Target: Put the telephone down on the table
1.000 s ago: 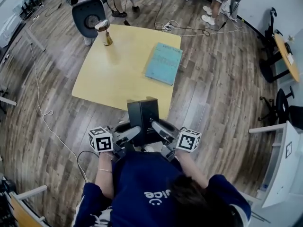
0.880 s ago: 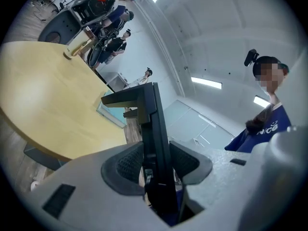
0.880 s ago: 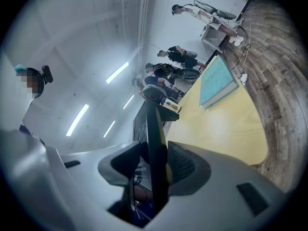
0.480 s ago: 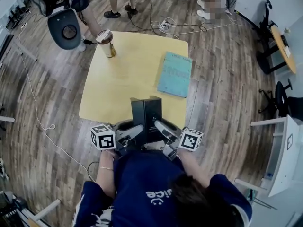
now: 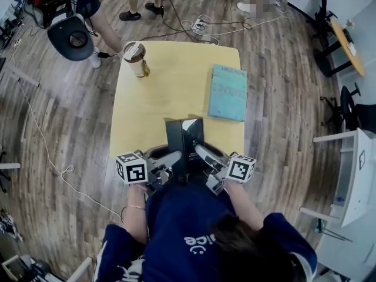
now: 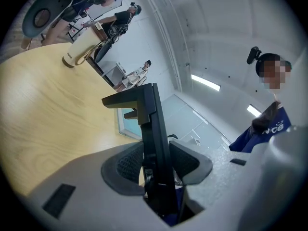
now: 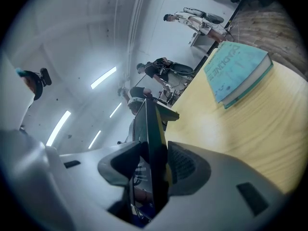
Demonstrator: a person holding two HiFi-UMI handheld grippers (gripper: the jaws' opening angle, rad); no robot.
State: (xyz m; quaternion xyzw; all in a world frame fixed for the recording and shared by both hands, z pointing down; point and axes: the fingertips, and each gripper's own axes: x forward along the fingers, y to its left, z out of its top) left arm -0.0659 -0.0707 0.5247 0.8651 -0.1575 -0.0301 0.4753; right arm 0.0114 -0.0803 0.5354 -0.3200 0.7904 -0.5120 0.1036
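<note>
A black desk telephone hangs upright over the near edge of the yellow table, gripped from both sides. My left gripper is shut on its left edge, and in the left gripper view the pads pinch the phone's thin black body. On the opposite side my right gripper is shut on it too; the right gripper view has the black panel clamped between the pads. The telephone's underside is hidden, so I cannot tell whether it touches the table.
A teal book lies on the table's right side, also in the right gripper view. A paper cup stands at the far left corner. A black chair, floor cables and people's legs lie beyond the table.
The table has drawn closer and squarer under the view, and the phone, still held by both grippers, now sits over its near edge. Neither grip has changed.
</note>
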